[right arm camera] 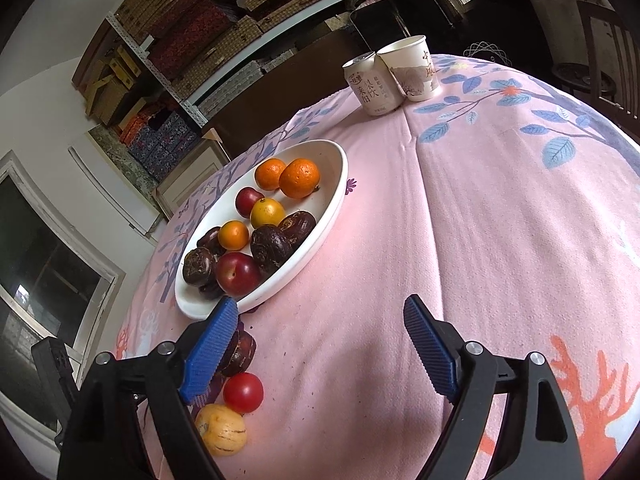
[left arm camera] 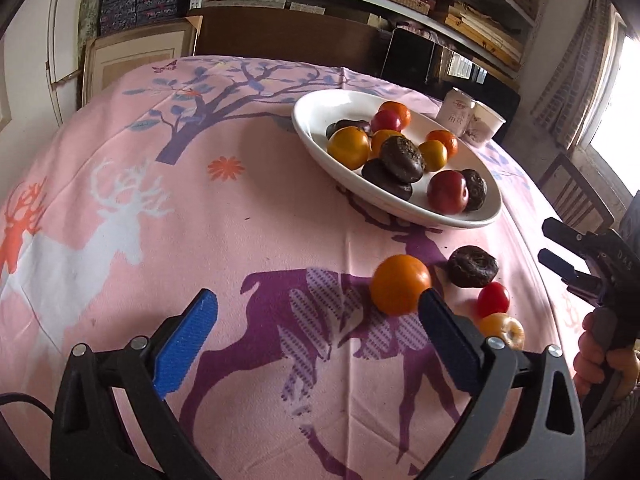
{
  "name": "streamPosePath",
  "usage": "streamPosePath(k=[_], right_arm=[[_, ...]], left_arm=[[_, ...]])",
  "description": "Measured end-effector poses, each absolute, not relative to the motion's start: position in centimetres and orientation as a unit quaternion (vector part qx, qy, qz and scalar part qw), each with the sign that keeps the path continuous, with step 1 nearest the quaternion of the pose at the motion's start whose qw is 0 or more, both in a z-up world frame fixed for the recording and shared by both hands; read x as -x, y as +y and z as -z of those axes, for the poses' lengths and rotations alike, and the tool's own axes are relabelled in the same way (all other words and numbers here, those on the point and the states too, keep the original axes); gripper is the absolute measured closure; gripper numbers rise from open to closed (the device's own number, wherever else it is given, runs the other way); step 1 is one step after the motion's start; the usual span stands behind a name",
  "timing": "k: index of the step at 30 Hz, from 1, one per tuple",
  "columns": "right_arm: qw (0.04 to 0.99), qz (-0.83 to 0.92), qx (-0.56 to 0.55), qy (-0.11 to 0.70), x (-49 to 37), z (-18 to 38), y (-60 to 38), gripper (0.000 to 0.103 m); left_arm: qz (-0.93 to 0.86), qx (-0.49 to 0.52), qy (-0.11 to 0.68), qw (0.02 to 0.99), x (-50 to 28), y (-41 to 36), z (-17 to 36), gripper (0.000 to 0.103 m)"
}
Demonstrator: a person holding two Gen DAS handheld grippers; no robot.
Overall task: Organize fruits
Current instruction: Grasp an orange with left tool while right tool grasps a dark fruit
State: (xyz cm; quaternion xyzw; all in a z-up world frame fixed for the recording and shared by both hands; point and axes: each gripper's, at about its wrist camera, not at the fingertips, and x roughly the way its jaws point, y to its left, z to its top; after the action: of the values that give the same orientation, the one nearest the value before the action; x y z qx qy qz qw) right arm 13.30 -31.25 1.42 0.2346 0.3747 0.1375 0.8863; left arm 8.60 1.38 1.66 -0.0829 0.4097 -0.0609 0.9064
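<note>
Resting on a pink deer-print tablecloth (left arm camera: 224,220), a white plate (left arm camera: 320,110) holds the bulk of the fruit: oranges, red plums and dark brown water chestnuts piled toward its near side. Four pieces lie loose on the cloth just in front of the plate: a large orange fruit (left arm camera: 400,290), a dark water chestnut (left arm camera: 473,266) beside it, a small red fruit (left arm camera: 493,299) and a pale yellow striped fruit (left arm camera: 502,330) nearest the table edge.

The left gripper (left arm camera: 318,300) hovers low over the cloth in front of the plate, its blue-padded jaws spread wide and holding nothing; its right fingertip (left arm camera: 430,300) overlaps the large orange fruit in view, though contact cannot be told. The right gripper (right arm camera: 320,316) is also spread wide and empty, poised just in front of the plate's near rim, with the loose chestnut, red fruit and yellow fruit lying beside its left finger (right arm camera: 212,350).

Beyond the plate, at the far table edge, a drink can (right arm camera: 370,84) and a paper cup (right arm camera: 412,68) stand touching.
</note>
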Motion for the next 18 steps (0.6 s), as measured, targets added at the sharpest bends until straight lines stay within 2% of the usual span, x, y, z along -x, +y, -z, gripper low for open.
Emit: streamPosePath(k=[7, 18], right_arm=[[0.886, -0.135, -0.232, 0.379, -13.5, -1.3, -31.2, 0.017], [0.879, -0.179, -0.2, 0.393, -13.0, -1.2, -29.2, 0.017]], left_arm=[[0.083, 0.012, 0.417, 0.905, -8.9, -1.9, -1.3, 0.005], [0.061, -0.013, 0.403, 0.913, -11.4, -2.4, -1.7, 0.005]])
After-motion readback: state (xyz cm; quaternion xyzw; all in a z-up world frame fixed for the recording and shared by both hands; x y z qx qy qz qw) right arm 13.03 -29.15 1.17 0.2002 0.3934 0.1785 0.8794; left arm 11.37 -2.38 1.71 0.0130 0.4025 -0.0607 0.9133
